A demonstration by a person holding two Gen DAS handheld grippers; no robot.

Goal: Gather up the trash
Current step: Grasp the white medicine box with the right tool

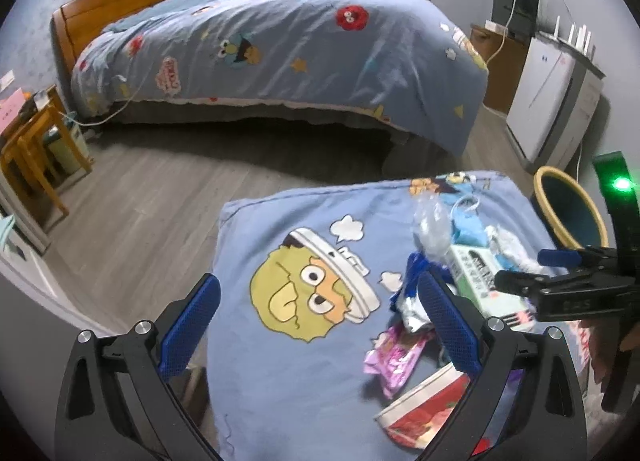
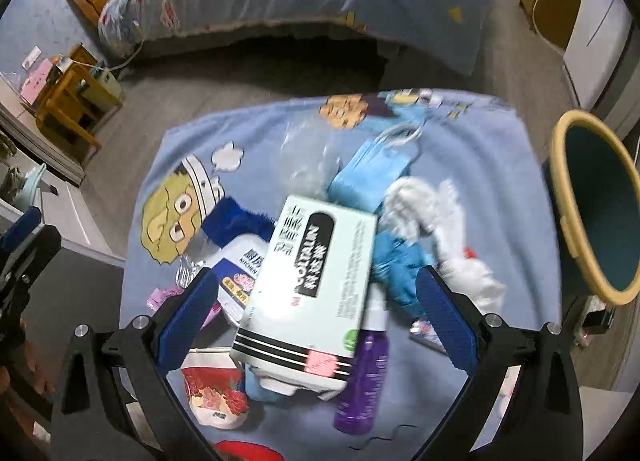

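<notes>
A pile of trash lies on a blue cartoon-print cloth [image 2: 500, 165]. It holds a pale green box [image 2: 316, 281], a purple bottle [image 2: 366, 377], a blue face mask [image 2: 372, 173], white tissue [image 2: 424, 201], clear plastic [image 2: 308, 157], a red-and-white cup [image 2: 216, 389] and a pink wrapper [image 1: 394, 357]. My right gripper [image 2: 318, 321] is open above the green box, its jaws on either side of it. My left gripper [image 1: 320, 325] is open over the cloth [image 1: 280, 229], its right finger [image 1: 448, 321] by the wrappers. The right gripper also shows in the left wrist view [image 1: 532, 273].
A bin [image 2: 596, 205] with a yellow rim stands right of the cloth; it also shows in the left wrist view [image 1: 572, 213]. A bed [image 1: 280, 49] lies beyond across grey floor. A wooden stool [image 1: 32, 149] stands at left, white appliances [image 1: 552, 101] at right.
</notes>
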